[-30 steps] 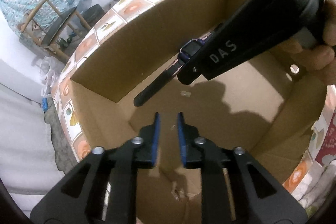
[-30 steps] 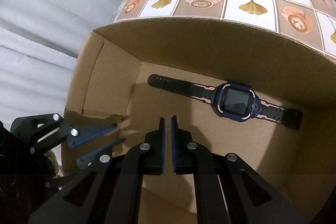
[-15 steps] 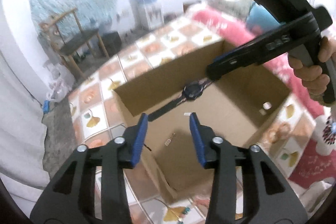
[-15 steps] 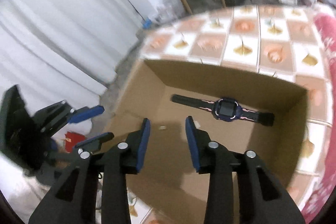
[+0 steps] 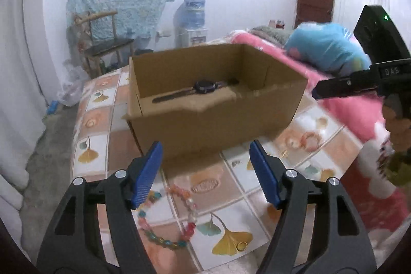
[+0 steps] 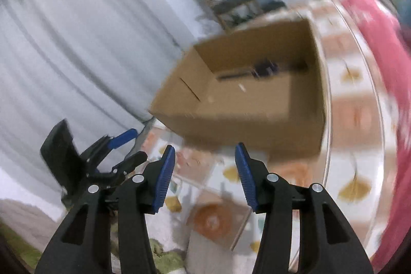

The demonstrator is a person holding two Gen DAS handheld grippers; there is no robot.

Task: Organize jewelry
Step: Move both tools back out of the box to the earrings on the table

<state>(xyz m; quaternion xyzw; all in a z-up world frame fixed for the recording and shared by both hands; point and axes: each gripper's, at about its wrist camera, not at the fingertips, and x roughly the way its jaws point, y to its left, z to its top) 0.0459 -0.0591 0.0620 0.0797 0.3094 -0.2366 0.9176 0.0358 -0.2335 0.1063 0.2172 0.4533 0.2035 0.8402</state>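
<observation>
At the far left of the left wrist view a pale ribbed curtain (image 5: 18, 84) hangs in soft folds, and behind it a rough wooden chair (image 5: 108, 48) stands under a speckled blue cloth. The tabletop (image 5: 95, 117) wears a glossy tile-patterned oilcloth printed with yellow ginkgo leaves and orange discs. Low in the frame the left claw (image 5: 206, 172) is spreading its jaws, its ridged blue pads (image 5: 147, 172) well apart with nothing pinched between them. Just beyond those pads a bracelet of chunky translucent beads (image 5: 167, 222) in pink, red, green and blue lies in a loose loop on the oilcloth, and a small gold ring (image 5: 242, 245) rests on a leaf print to its right. Farther back sits an open, matte corrugated cardboard box (image 5: 213, 120); inside, along its far wall, lies a dark smartwatch (image 5: 204, 87) with a rounded square face and a flat black strap. To the right, a fuzzy pink blanket (image 5: 341, 109) covers a bed. In the blurred right wrist view the right claw (image 6: 205, 171) is also opening, empty, above the tiles in front of the box, with the left claw's blue tips at its left.
</observation>
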